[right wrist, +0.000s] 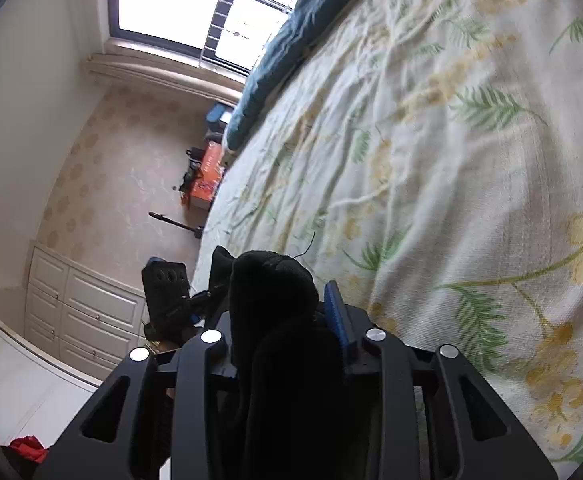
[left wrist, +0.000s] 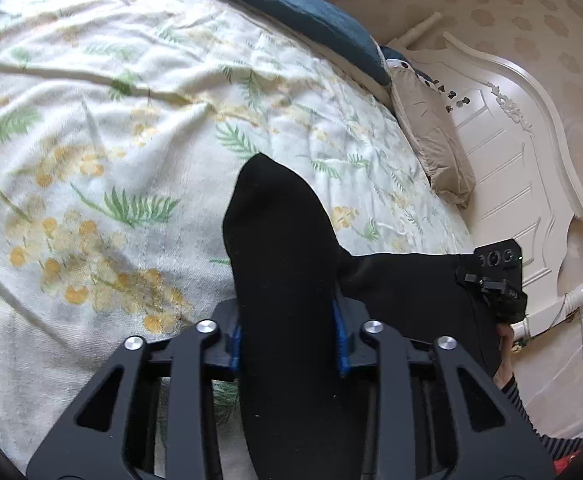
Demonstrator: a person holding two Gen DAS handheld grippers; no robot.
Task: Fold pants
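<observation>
Both the left tongs [left wrist: 289, 340] and right tongs [right wrist: 281, 324] pinch the black pants [left wrist: 283, 248], lifted above the floral bed [left wrist: 131, 120]; soft, limp cloth, probably best gripped at edges.

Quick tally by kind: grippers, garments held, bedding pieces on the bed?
Grippers: 2, the left gripper and the right gripper, each clamped on the black pants.
Garments held: 1, the black pants.
Bedding pieces: 3, the floral sheet, the blue blanket, the beige pillow.
Total: 6.
</observation>
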